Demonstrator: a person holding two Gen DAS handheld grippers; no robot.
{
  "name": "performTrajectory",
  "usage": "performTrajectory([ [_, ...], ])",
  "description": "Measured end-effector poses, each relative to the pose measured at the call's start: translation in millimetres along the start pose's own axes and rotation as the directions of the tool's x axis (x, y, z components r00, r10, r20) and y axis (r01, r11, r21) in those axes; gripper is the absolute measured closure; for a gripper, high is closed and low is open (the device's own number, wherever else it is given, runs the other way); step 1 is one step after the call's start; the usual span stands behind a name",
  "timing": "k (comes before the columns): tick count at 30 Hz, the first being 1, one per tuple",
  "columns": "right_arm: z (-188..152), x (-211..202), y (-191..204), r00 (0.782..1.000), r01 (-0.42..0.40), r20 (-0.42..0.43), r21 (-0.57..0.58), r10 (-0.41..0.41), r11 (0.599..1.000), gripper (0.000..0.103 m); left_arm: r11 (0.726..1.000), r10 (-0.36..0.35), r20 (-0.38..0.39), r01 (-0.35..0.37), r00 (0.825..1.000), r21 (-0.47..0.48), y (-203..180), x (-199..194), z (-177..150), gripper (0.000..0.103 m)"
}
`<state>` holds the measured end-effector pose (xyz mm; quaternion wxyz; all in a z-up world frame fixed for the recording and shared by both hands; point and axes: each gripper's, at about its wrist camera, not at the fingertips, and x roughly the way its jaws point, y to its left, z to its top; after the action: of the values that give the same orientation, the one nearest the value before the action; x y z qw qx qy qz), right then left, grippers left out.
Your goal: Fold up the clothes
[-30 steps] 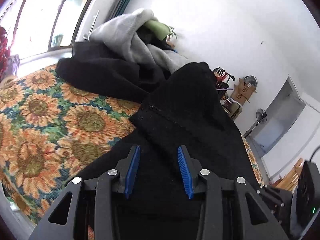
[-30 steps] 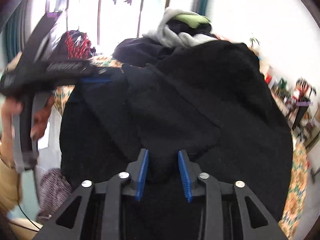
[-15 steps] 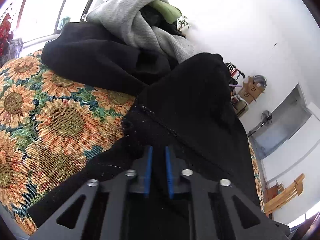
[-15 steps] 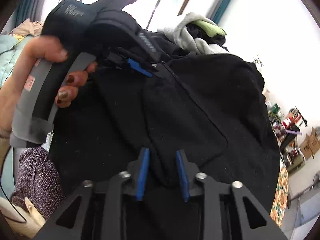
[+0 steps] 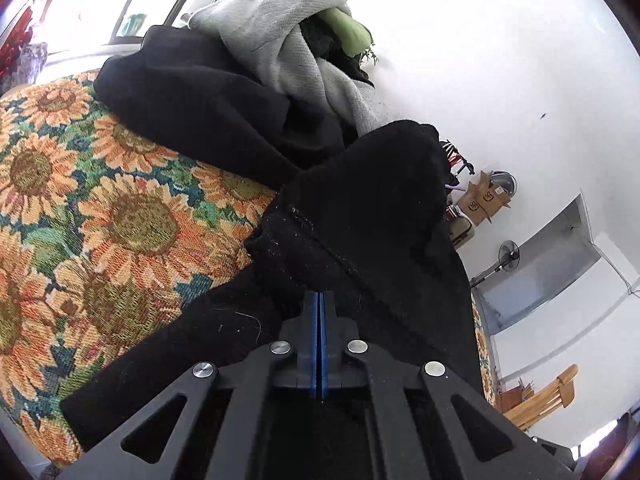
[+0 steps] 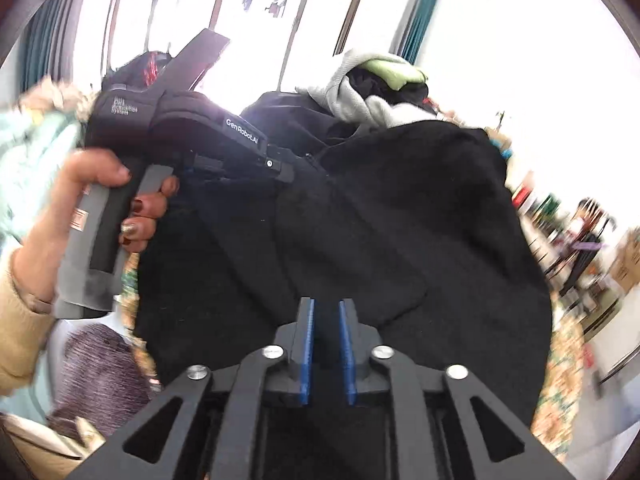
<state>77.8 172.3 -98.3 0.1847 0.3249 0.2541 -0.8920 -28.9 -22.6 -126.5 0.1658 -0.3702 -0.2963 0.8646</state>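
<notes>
Underneath everything, a sunflower-patterned cloth (image 5: 120,216) covers the surface, and most of it is taken up by a big black garment (image 5: 372,216) spread across it, bunched into soft folds with a seam running across the middle. Behind that garment, toward the bright window, sits a heap of other clothes: another dark piece (image 5: 200,112), a grey sweater (image 5: 296,44) draped over the top, and a bit of light green fabric (image 5: 348,28) poking out.

At the left of the right wrist view, a hand (image 6: 96,204) with painted nails grips the handle of the left gripper (image 5: 319,300), whose blue pads are pressed tight together at a fold of the black garment; whether any fabric is pinched between them cannot be told. The right gripper (image 6: 325,308) hovers low over the near part of the same garment, its jaws opening, with black cloth in the narrow gap between the pads
</notes>
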Motion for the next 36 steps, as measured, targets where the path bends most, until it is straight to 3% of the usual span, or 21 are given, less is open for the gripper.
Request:
performTrajectory([
  [6,1.3,28.0,14.7,0.998,-0.008,-0.069,-0.071,0.003,0.997,0.068,0.996,0.089,0.015,-0.089,0.996,-0.012,-2.8,-2.2,-4.2,0.102],
  [12,-4.9,27.5,8.1,0.997,-0.041,-0.061,-0.053,0.038,0.998,0.067,0.991,0.117,-0.04,-0.12,0.992,-0.063,-0.6,-8.3,-3.8,0.101],
  [17,-6.6,25.8,5.3,0.997,-0.05,-0.059,-0.029,0.048,0.998,0.069,0.985,0.095,-0.104,-0.109,0.99,-0.136,6.5,-13.2,-5.6,0.098],
  [20,-6.8,26.1,3.2,0.997,-0.053,-0.059,-0.004,0.052,0.999,0.083,0.984,0.093,-0.109,-0.109,0.99,-0.141,4.5,-13.6,-6.0,0.091],
  [21,-6.4,26.7,2.1,0.997,-0.053,-0.058,0.002,0.053,0.999,0.088,0.985,0.09,-0.109,-0.105,0.99,-0.138,1.8,-13.3,-6.1,0.084],
  [25,-5.9,25.0,-4.6,0.998,-0.046,-0.044,0.015,0.047,0.999,0.098,0.992,0.044,-0.092,-0.055,0.995,-0.118,-14.6,-11.3,-5.8,0.039],
  [29,-8.2,16.6,-10.4,0.998,-0.053,-0.022,0.044,0.054,0.998,0.098,0.992,0.046,-0.055,-0.052,0.997,-0.119,-20.1,-6.2,-7.2,0.04],
  [31,-8.8,10.5,-12.1,0.999,-0.051,-0.006,0.053,0.052,0.997,0.098,0.989,0.054,-0.034,-0.058,0.998,-0.137,-16.4,-6.0,-8.5,0.062],
  [33,-8.3,5.6,-15.1,0.999,-0.054,0.012,0.068,0.053,0.996,0.099,0.986,0.057,-0.033,-0.061,0.998,-0.156,-7.8,-0.2,-5.3,0.078],
  [34,-7.7,3.7,-16.5,0.998,-0.055,0.02,0.075,0.054,0.996,0.099,0.985,0.054,-0.035,-0.059,0.998,-0.162,-4.5,0.2,-5.4,0.083],
  [36,-5.5,2.0,-19.2,0.998,-0.054,0.03,0.087,0.052,0.995,0.099,0.982,0.045,-0.041,-0.052,0.998,-0.182,-1.4,-3.7,-8.0,0.083],
])
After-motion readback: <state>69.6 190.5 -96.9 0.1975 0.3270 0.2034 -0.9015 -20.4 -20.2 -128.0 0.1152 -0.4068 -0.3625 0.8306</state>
